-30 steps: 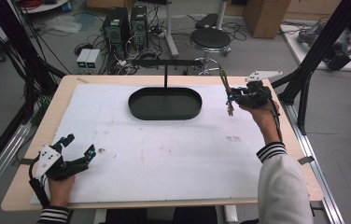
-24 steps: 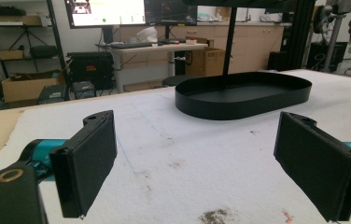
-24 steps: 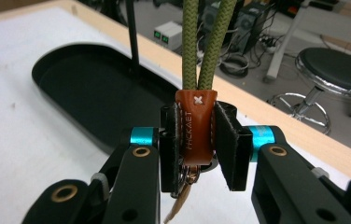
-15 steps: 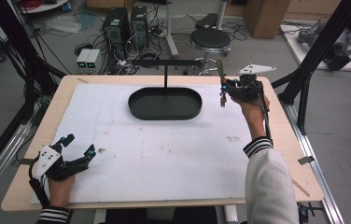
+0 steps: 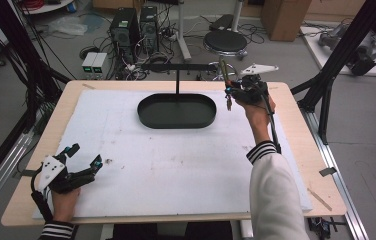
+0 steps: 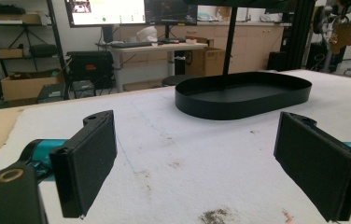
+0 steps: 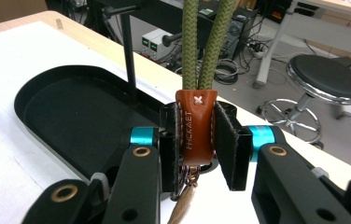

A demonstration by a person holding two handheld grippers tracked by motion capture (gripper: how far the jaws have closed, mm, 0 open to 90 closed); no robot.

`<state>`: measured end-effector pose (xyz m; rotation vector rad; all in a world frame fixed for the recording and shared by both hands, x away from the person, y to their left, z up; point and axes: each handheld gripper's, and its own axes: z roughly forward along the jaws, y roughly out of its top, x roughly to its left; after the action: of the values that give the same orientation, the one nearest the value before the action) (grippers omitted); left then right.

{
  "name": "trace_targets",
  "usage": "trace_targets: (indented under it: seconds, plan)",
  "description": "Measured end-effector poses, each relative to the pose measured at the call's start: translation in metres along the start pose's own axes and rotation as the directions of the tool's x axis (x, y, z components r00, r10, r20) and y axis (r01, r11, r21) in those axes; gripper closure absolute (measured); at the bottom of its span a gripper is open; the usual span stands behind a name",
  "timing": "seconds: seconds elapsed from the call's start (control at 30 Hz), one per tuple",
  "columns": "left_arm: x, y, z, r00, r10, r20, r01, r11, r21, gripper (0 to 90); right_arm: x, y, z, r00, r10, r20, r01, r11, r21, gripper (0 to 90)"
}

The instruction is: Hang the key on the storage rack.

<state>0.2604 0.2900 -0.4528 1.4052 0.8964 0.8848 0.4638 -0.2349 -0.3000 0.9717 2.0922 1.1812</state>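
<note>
On the white mat (image 5: 176, 160), right of the black tray (image 5: 177, 111), the right gripper (image 7: 197, 140) clamps a keychain strap (image 7: 196, 126); the left gripper (image 5: 78, 162), well apart from the tray, is released.

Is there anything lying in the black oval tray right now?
No. In the high view the black oval tray has a bare floor, with just its stand post rising from the back.

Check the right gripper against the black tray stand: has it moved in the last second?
Yes. The right gripper, shut on the keychain strap, has moved farther from the person and up toward the stand's crossbar; the black tray has stayed put.
</note>
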Motion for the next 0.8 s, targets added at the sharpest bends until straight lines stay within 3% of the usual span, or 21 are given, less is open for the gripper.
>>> trace_targets:
  seconds: [0.27,0.53,0.8]
  plan:
    - [0.000,0.000,0.000,1.0000,0.001,0.000,-0.001,1.0000,0.001,13.7,0.015,0.004,0.022,0.9996,-0.027,0.011,0.026,0.999,0.033,72.2]
    - [0.000,0.000,0.000,1.0000,0.002,0.000,-0.002,1.0000,0.001,13.7,0.017,0.002,0.032,1.0000,-0.005,0.006,0.004,0.999,0.044,72.2]
    - [0.000,0.000,0.000,1.0000,0.003,0.000,-0.003,1.0000,0.003,13.7,0.022,0.000,0.040,0.9999,-0.015,0.007,0.015,0.998,0.065,72.2]
